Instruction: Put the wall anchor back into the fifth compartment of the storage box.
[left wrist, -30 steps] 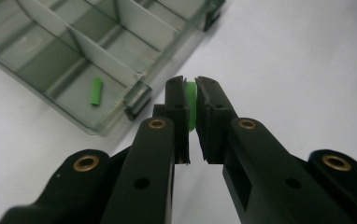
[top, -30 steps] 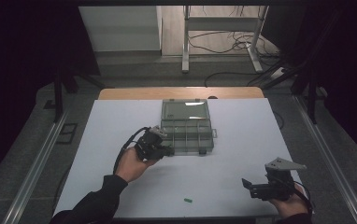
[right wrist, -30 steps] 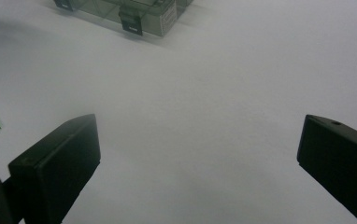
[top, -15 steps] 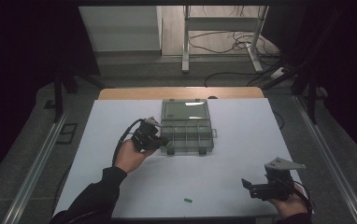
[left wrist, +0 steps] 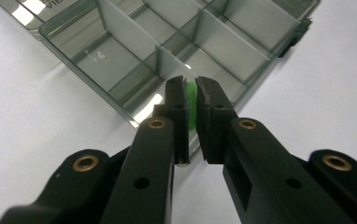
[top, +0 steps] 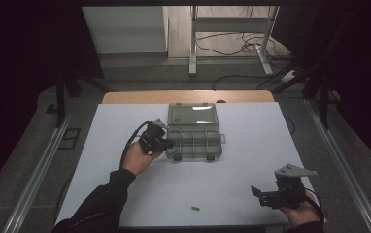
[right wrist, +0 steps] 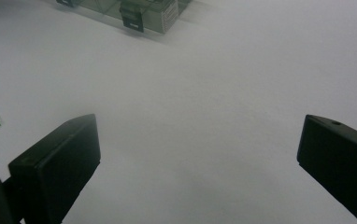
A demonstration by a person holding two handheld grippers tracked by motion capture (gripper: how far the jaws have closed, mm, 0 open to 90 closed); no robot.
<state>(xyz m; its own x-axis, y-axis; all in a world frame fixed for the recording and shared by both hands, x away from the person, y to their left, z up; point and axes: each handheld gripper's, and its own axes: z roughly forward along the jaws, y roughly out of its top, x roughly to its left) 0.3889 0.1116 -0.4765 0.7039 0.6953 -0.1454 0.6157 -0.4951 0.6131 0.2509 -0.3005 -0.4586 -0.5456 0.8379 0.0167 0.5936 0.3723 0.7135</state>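
Left hand-held gripper (left wrist: 190, 88) pinches green piece (left wrist: 192, 100) above organizer box (left wrist: 120, 46).

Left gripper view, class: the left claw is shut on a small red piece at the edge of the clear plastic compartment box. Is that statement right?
Not quite. The piece between the jaws of the left claw is green, not red: a small green plastic piece, as the left gripper view shows. The rest holds: the claw is shut on it at the edge of the clear plastic compartment box.
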